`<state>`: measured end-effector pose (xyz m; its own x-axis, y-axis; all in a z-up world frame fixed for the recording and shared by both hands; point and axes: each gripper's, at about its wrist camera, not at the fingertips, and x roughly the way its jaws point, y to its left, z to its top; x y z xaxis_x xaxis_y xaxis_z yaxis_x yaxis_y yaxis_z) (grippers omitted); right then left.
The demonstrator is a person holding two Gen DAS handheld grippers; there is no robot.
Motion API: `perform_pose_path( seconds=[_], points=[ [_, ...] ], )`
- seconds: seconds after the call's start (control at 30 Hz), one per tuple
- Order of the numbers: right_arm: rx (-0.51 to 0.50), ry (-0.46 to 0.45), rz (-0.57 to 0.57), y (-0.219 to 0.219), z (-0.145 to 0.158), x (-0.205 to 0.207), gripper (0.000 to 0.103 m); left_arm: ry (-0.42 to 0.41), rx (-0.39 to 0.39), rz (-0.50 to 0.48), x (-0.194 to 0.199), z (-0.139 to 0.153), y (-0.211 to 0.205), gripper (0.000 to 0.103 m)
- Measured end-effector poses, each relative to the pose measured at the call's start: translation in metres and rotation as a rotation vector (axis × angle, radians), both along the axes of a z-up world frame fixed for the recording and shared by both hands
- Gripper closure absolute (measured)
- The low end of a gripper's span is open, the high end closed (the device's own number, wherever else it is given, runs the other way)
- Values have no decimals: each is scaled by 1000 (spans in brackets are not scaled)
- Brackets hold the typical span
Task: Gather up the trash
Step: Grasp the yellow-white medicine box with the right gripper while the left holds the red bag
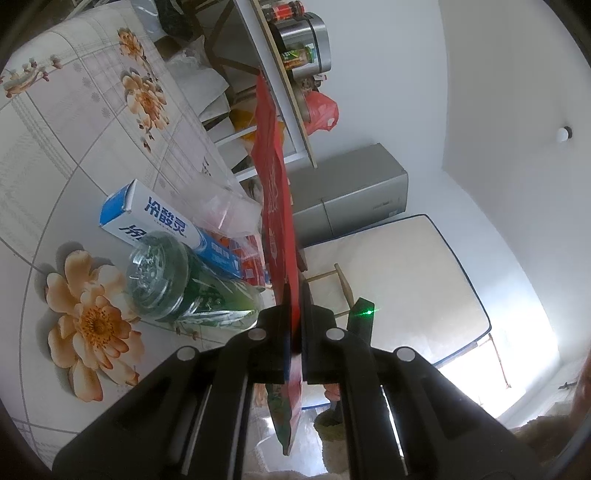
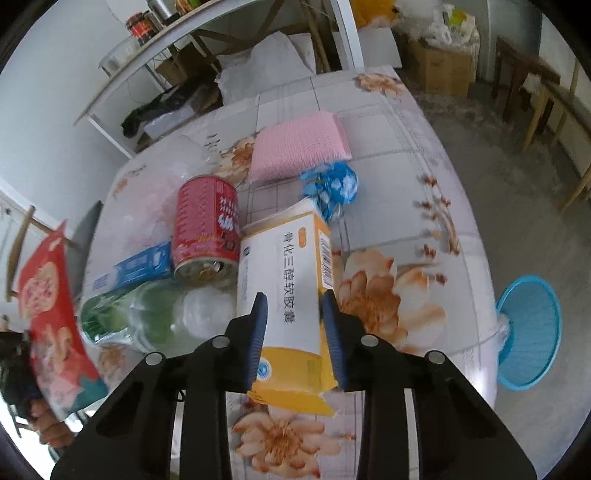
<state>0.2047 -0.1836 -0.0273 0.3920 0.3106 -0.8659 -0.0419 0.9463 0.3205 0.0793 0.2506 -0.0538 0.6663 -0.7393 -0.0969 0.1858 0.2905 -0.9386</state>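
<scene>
My left gripper (image 1: 294, 295) is shut on a flat red snack bag (image 1: 275, 192), held edge-on off the table's side; the bag also shows at the left of the right wrist view (image 2: 48, 295). My right gripper (image 2: 291, 306) is shut on a white and yellow medicine box (image 2: 284, 284), lifted over the flowered table (image 2: 406, 177). On the table lie a green glass bottle (image 1: 162, 280), a blue toothpaste box (image 1: 155, 218), a red can (image 2: 207, 229), a crumpled blue wrapper (image 2: 328, 184), a pink cloth (image 2: 299, 147) and clear plastic film (image 1: 225, 210).
A blue plastic basket (image 2: 528, 332) stands on the floor right of the table. A shelf (image 2: 177, 26) with jars and a metal pot runs behind the table. Wooden chairs (image 2: 546, 107) stand at the far right. A mattress (image 1: 399, 284) leans on the wall.
</scene>
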Motion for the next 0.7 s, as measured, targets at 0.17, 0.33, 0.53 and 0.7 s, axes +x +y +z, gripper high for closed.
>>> perform_pose_path(
  seconds=[0.17,0.33,0.53,0.7],
  points=[
    [-27,-29,17,1,4,-12,67,4,11,-6,2,0,-4,101],
    [-201,-84,117,30,2,-19,27,9,20,-6,3,0,-6,101],
    [-372,-69,181,51,-20,-12,17,9,28,-7,2,2,-8,101],
    [-357,-20,160,49,-36,-2,17,4,37,-12,0,3,-10,101]
  ],
)
